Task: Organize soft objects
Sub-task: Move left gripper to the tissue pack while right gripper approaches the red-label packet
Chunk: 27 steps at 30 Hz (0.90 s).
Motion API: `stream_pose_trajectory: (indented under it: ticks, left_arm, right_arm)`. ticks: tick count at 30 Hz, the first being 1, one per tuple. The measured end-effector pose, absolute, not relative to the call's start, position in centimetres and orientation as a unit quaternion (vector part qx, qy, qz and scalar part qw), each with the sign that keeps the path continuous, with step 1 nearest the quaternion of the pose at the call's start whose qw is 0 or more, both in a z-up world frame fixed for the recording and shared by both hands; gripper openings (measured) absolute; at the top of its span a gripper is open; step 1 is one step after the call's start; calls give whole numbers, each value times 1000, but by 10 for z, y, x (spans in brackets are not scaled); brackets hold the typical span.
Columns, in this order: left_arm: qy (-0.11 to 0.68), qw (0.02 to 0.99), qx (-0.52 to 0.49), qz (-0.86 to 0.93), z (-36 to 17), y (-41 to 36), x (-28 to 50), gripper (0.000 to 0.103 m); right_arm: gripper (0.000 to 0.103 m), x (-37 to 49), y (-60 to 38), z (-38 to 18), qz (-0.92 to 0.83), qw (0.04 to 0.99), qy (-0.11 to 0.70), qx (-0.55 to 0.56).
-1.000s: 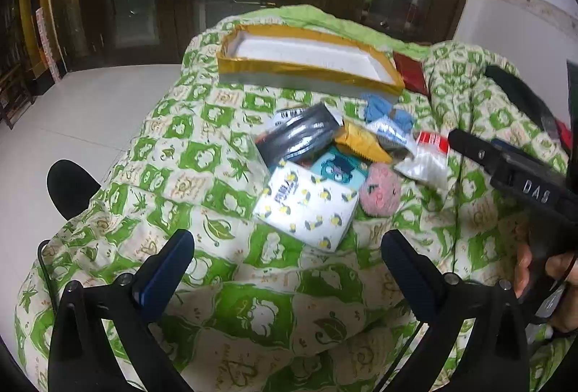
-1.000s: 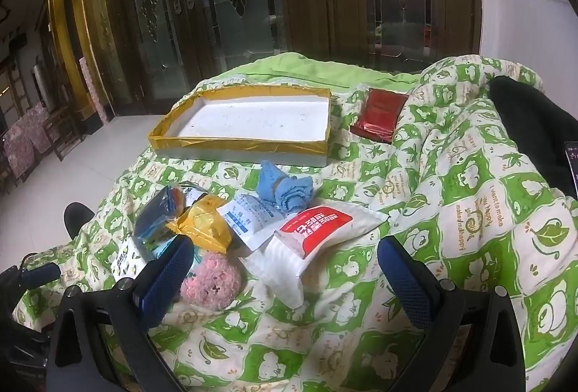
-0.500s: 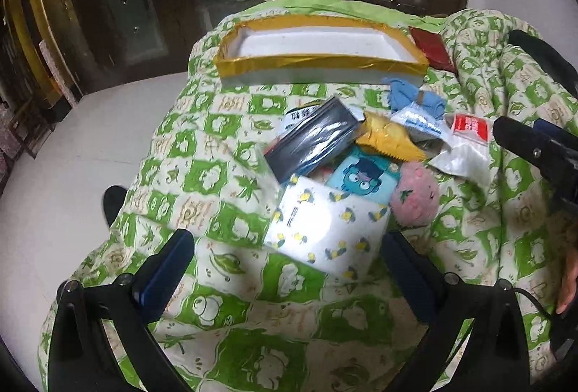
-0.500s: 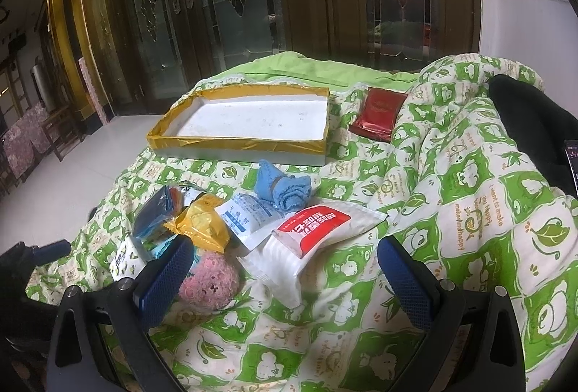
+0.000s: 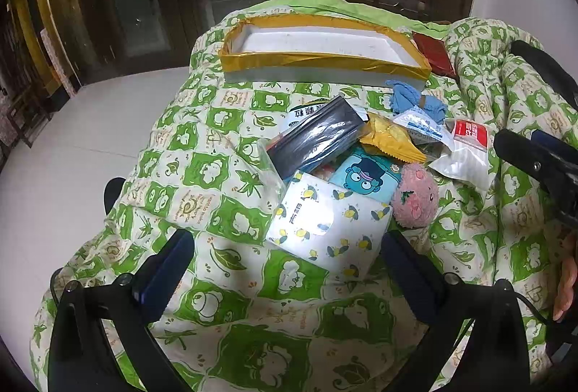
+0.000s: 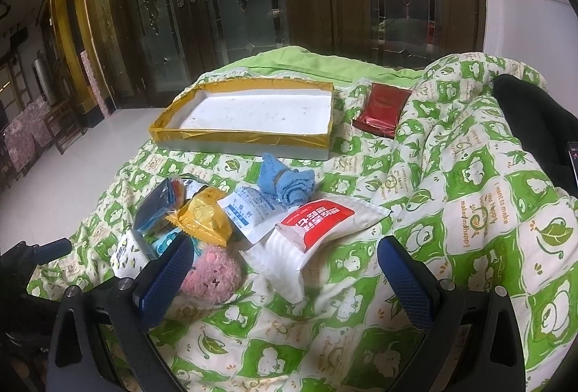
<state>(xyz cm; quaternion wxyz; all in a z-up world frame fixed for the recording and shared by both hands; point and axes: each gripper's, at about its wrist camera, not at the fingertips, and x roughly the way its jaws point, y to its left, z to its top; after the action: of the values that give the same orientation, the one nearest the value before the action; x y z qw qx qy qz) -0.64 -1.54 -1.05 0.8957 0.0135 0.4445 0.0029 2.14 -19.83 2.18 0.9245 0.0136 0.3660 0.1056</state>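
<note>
The soft things lie heaped on a green-and-white quilt, with a gold-rimmed tray beyond them, white inside and holding nothing.

In the left wrist view the left gripper hangs low over the quilt, its blue fingers spread wide and gripping nothing. Between them and just ahead lies a white tissue pack dotted with yellow. Behind it, going left to right: a black pouch lying across a green-printed packet, a teal cartoon pack half under the tissue pack, a yellow wrapper, a pink plush ball touching the tissue pack's right corner, a white-and-blue sachet, a blue cloth just before the tray, and a white bag with a red label. A red packet lies beside the tray's right end. At the right edge the other tool's dark body shows, with part of a hand below it.

In the right wrist view the right gripper also stands wide open and empty, near the quilt. Its left finger covers part of the plush ball; the white bag lies between the fingers, just ahead. The cloth sits between the bag and the tray, and the red packet lies right of the tray, apart from it.
</note>
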Motion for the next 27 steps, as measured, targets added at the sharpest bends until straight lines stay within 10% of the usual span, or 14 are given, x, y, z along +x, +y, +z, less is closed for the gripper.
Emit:
stream_pose_trajectory:
  ticks: [13,27]
  left_arm:
    - [469,883,-15,-19,-13,-1,5,103]
    - [492,870,12,-33,-30,-7,23,103]
  right_arm:
    - [100,31,-220,15,106,908,402,46]
    - [62,75,-223,-10,115,860,487,101]
